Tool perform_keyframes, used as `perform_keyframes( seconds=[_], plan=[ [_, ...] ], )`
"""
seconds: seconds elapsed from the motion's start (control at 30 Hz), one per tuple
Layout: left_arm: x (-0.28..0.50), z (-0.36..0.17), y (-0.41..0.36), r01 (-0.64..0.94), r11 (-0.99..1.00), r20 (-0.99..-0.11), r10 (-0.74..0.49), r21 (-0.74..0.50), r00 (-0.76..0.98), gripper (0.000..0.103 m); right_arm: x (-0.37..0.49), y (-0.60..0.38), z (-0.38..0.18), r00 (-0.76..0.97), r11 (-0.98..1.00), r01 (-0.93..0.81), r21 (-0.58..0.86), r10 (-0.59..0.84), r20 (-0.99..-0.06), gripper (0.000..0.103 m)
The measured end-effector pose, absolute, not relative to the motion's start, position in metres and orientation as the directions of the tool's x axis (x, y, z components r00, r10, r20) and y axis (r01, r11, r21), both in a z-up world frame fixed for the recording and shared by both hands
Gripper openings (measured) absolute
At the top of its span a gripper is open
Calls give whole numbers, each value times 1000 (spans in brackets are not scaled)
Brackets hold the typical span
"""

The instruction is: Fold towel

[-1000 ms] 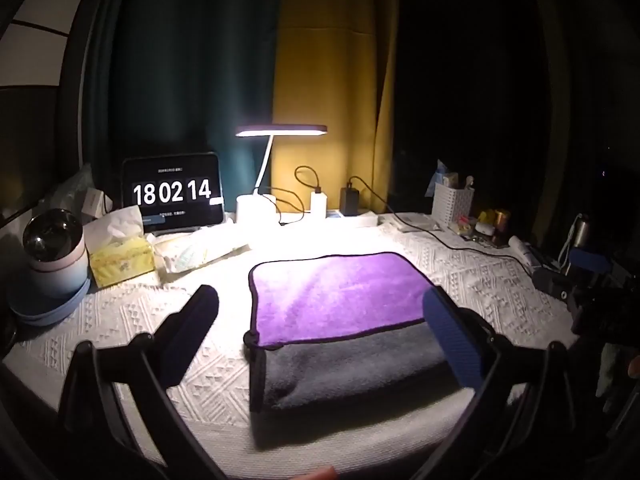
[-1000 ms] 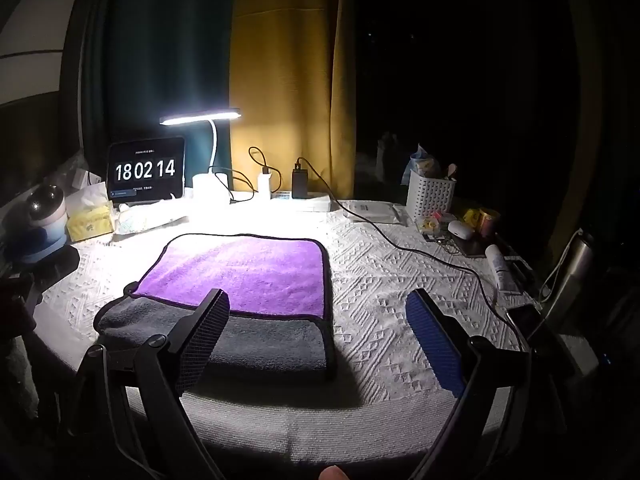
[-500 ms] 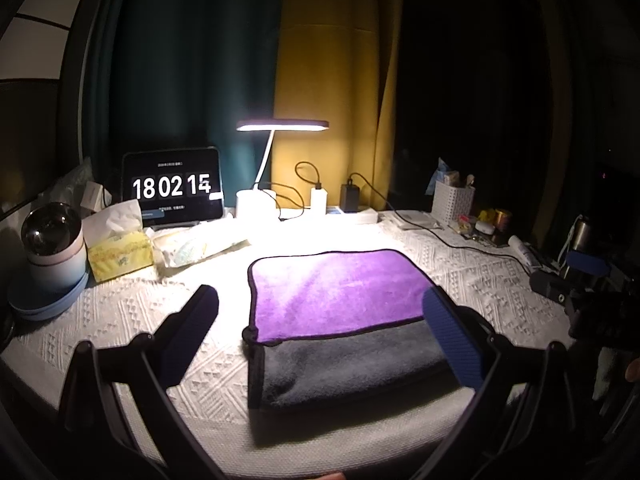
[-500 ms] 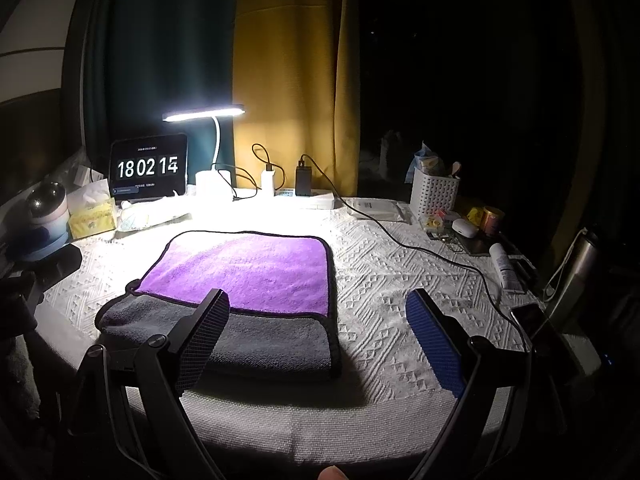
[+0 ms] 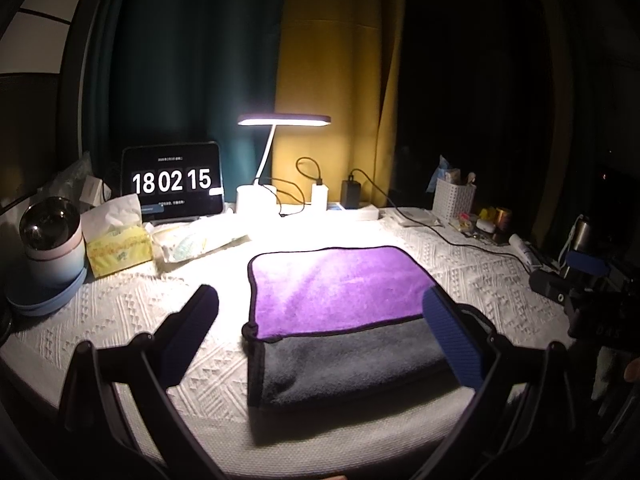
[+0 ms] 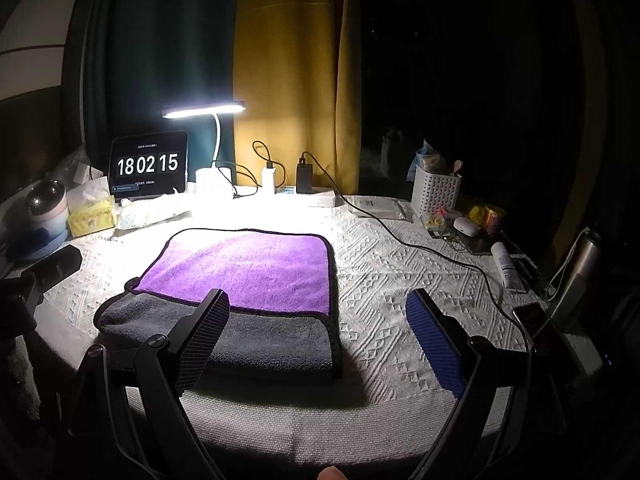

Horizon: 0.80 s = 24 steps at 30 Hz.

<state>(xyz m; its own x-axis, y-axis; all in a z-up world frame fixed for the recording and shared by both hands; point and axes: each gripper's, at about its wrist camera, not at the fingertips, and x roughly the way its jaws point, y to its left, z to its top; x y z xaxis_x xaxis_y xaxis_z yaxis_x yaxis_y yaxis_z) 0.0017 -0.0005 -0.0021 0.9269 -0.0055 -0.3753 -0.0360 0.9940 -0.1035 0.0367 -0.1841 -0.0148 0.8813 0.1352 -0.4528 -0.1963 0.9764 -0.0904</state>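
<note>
A towel [image 5: 340,312] lies on the white textured tablecloth, partly folded: purple face on the far part, grey folded layer along the near edge. It also shows in the right wrist view [image 6: 248,280]. My left gripper [image 5: 320,320] is open and empty, held above the table's near edge, its fingers either side of the towel's left half. My right gripper [image 6: 318,322] is open and empty, above the towel's near right corner. The left gripper's body shows at the left edge of the right wrist view [image 6: 48,268].
At the back stand a lit desk lamp [image 5: 280,128], a clock tablet [image 5: 172,184], a tissue box [image 5: 118,244] and a power strip [image 6: 312,194]. A cable [image 6: 420,246] crosses the right side. A white basket [image 6: 436,192], small items and a bottle [image 6: 576,272] sit right.
Both grippers have drawn back and up slightly from the table, still open. The towel has not moved. The clock went from 18:02:14 to 18:02:15.
</note>
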Motion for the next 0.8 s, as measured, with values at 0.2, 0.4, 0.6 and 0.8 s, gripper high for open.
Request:
perform_keyframes(
  seconds=[0.2, 0.4, 0.6, 0.8],
  plan=[
    [2, -4, 0, -36, 994, -379, -7, -107, 925, 102, 39, -184, -16, 879, 976, -197, -89, 136, -457, 93],
    [3, -5, 0, -37, 993, -381, -7, -108, 925, 103, 39, -184, -16, 878, 976, -197, -90, 135, -459, 93],
    [4, -5, 1, -35, 993, -381, -9, -110, 925, 103, 40, -183, -17, 878, 976, -198, -90, 136, -459, 93],
    [4, -6, 1, -32, 993, -380, -13, -112, 925, 102, 40, -183, -17, 878, 976, -197, -90, 135, -460, 93]
  ],
)
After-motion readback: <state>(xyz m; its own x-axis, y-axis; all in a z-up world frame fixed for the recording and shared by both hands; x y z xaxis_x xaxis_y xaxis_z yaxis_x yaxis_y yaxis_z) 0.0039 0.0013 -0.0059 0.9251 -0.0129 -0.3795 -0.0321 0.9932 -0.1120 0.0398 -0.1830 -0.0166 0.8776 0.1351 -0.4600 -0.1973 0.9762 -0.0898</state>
